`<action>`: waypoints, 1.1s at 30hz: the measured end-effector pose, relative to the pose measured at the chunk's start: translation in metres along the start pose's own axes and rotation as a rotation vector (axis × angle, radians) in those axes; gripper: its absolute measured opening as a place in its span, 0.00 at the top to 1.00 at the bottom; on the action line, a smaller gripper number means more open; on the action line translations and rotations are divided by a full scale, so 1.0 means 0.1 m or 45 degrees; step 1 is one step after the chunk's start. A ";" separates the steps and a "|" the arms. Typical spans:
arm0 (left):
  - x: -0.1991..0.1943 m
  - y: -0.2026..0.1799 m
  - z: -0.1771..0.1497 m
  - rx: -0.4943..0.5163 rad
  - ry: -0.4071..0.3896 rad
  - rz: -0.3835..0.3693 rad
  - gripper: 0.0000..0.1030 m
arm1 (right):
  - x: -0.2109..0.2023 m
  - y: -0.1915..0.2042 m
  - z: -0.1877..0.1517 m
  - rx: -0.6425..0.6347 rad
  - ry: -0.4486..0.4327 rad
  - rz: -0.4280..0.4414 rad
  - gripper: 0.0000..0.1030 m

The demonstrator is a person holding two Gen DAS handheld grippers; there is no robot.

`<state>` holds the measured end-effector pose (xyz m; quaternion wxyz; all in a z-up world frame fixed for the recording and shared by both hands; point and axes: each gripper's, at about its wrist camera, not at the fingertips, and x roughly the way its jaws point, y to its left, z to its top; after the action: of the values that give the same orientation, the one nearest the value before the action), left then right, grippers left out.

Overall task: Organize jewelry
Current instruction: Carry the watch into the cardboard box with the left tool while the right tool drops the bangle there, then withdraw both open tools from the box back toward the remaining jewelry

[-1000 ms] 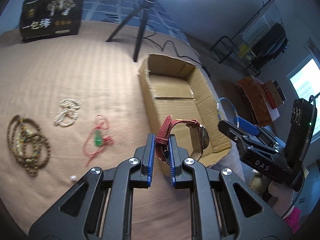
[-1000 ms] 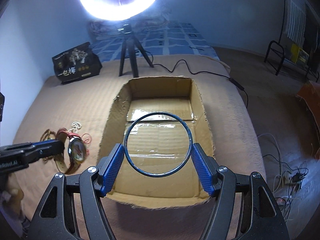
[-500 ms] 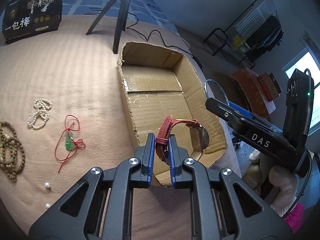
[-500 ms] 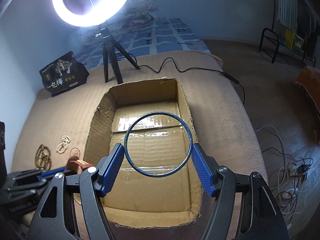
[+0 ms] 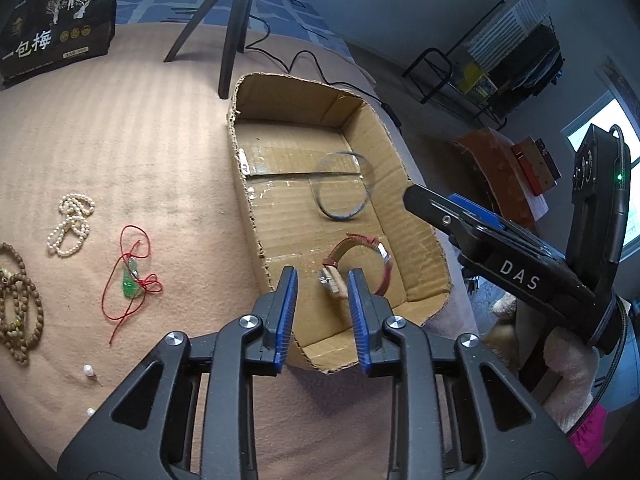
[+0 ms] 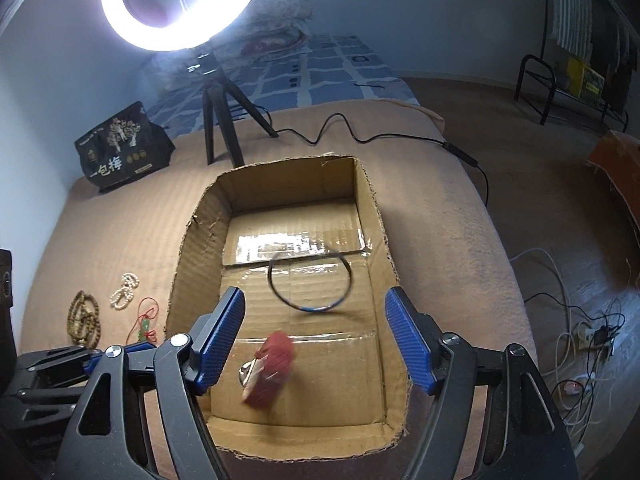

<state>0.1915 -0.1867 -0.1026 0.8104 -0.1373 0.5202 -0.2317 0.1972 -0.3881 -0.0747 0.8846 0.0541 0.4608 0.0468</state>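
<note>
The open cardboard box (image 5: 420,216) (image 6: 192,264) lies on the tan bedspread. A red-strapped watch (image 5: 360,268) (image 6: 272,364) and a thin dark bangle (image 5: 344,188) (image 6: 310,284) are inside it, both blurred with motion. My left gripper (image 5: 322,284) is open and empty above the box's near left corner. My right gripper (image 6: 314,320) is open wide and empty above the box's near end; it shows in the left wrist view (image 5: 480,220) too. A pearl strand (image 5: 70,220), a green pendant on red cord (image 5: 130,280) and a wooden bead necklace (image 5: 18,308) lie left of the box.
A tripod (image 5: 232,28) with a ring light (image 6: 180,4) stands beyond the box, its cable (image 6: 360,132) running right. A black printed bag (image 5: 56,24) sits far left. Loose pearls (image 5: 88,372) lie near the bed's edge. A rack (image 5: 500,60) and floor cables (image 6: 580,320) are to the right.
Both grippers opened. The watch left my left gripper and the bangle left my right gripper; both dropped into the box.
</note>
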 end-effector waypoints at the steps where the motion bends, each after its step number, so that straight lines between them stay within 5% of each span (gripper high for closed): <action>1: -0.01 0.00 0.00 0.004 -0.004 0.005 0.76 | -0.01 -0.01 0.00 0.003 -0.002 -0.003 0.30; 16: -0.32 0.06 -0.10 0.087 -0.079 0.140 0.75 | -0.17 0.10 -0.04 -0.015 -0.048 -0.024 0.30; 22: -0.54 0.21 -0.12 0.091 -0.147 0.221 0.44 | -0.27 0.31 -0.08 -0.073 -0.073 -0.019 0.30; 33: -0.88 0.64 -0.12 0.090 -0.197 0.372 0.39 | -0.39 0.70 -0.16 -0.139 -0.103 0.039 0.23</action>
<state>0.1643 -0.0859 -0.0685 0.8774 -0.0491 0.4624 -0.1182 0.1597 -0.3231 -0.0422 0.9033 0.0145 0.4205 0.0831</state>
